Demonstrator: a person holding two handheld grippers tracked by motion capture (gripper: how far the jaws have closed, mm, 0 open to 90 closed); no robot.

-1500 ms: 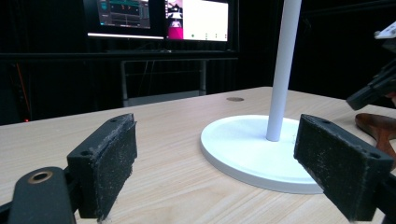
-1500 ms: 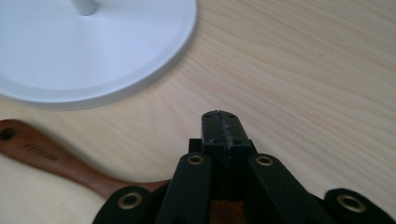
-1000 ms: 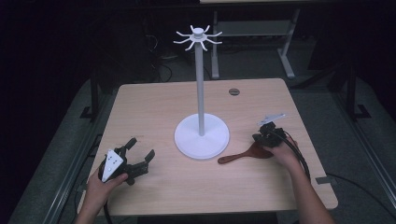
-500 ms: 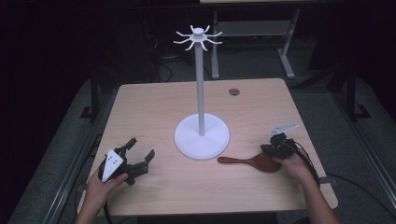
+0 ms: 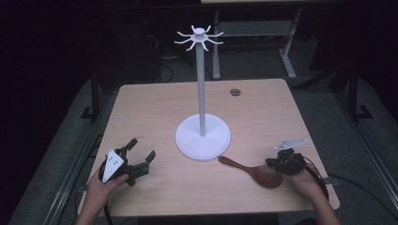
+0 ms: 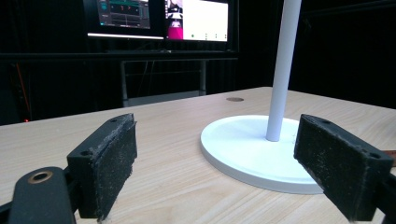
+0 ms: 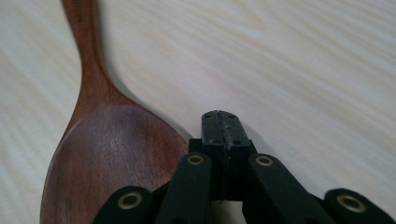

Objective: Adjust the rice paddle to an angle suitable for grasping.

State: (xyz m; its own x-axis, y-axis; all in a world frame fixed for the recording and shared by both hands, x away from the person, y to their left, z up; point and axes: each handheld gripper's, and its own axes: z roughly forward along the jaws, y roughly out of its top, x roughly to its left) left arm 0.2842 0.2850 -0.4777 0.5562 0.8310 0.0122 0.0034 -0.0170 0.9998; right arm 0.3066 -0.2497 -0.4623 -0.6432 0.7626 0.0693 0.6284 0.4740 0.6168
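Now | right hand-held gripper (image 5: 277, 165) closed, pulled nearer with wooden spoon (image 5: 256, 172) | left hand-held gripper (image 5: 141, 157) open, unmoved

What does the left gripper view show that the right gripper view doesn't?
Left gripper view alone: the white stand with its pole, lit screens in the dark behind the table, a small round hole in the tabletop, and the left gripper with its fingers wide apart around nothing.

Right gripper view alone: the right gripper, fingers pressed together and empty, right beside the bowl of a wooden spoon.

Both: the pale wooden table.
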